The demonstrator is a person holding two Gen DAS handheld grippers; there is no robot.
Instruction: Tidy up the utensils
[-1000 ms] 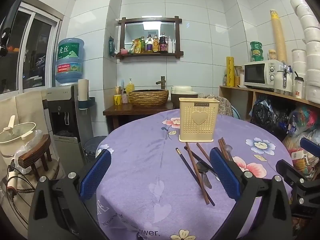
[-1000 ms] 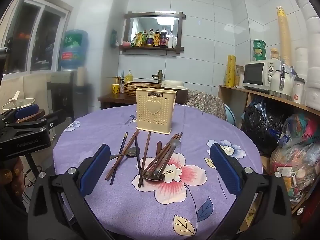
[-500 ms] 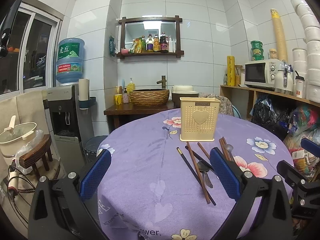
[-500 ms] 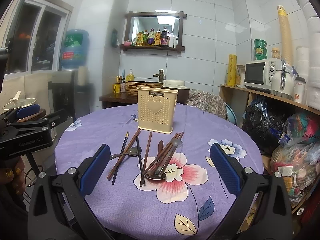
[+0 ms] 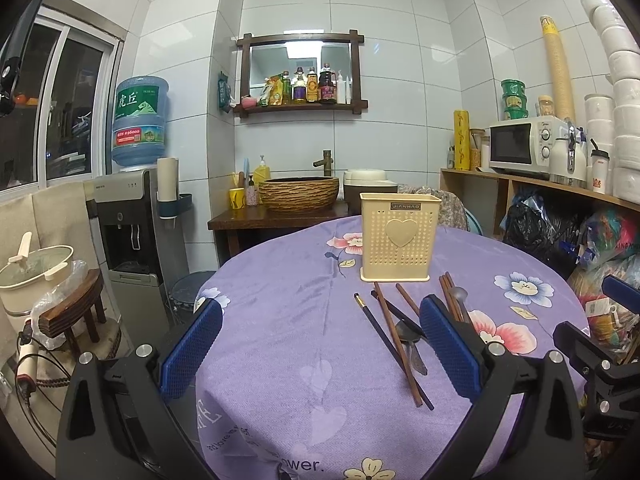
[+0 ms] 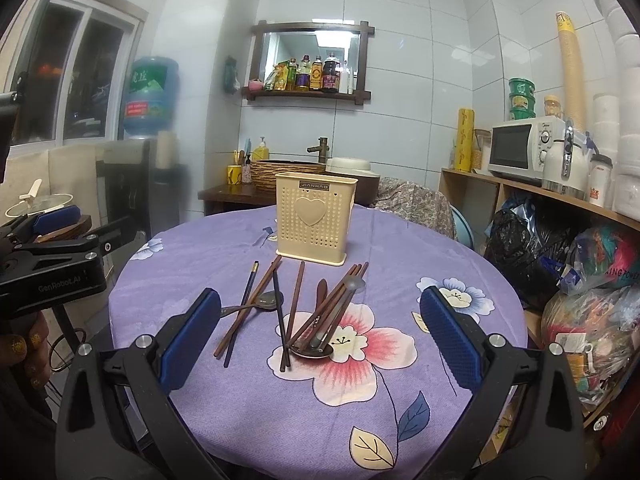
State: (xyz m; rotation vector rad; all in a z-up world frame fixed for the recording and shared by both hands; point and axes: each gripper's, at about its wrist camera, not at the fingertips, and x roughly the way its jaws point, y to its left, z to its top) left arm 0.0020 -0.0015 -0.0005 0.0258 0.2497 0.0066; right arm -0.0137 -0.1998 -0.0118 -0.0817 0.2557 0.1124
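A round table draped in a purple floral tablecloth [image 6: 400, 248] fills both wrist views. Toward its far side stands a cream perforated plastic utensil holder with a raised heart on its front [image 6: 316, 220], upright and seemingly with nothing in it. Just near of the holder, loose utensils lie scattered on the cloth: a dark blue chopstick with a gold band [image 6: 242, 308] on the left, several brown wooden chopsticks [image 6: 297, 298] fanned out beside it, a metal spoon [image 6: 260, 304] lying across them on the left, and a second metal spoon [image 6: 320, 346] with its bowl toward the near side, resting under a bundle of chopsticks on the right. A brown wooden spoon [image 6: 321, 290] lies between the two groups.

The right gripper [image 6: 320, 340] hovers over the near part of the table, its blue-padded fingers [image 6: 192, 340] spread wide apart and holding nothing; the utensil pile shows between them. The left gripper [image 5: 320, 340] hangs at the left edge of the table, fingers likewise wide apart and empty, with the utensils off to its right, partly hidden behind its right finger [image 5: 450, 350].

In the right wrist view the left gripper's black body appears at the far left edge.

Beyond the table, a woven basin [image 5: 298, 194] sits on a dark wooden stand, and a white microwave [image 5: 524, 146] stands on a shelf at the right.
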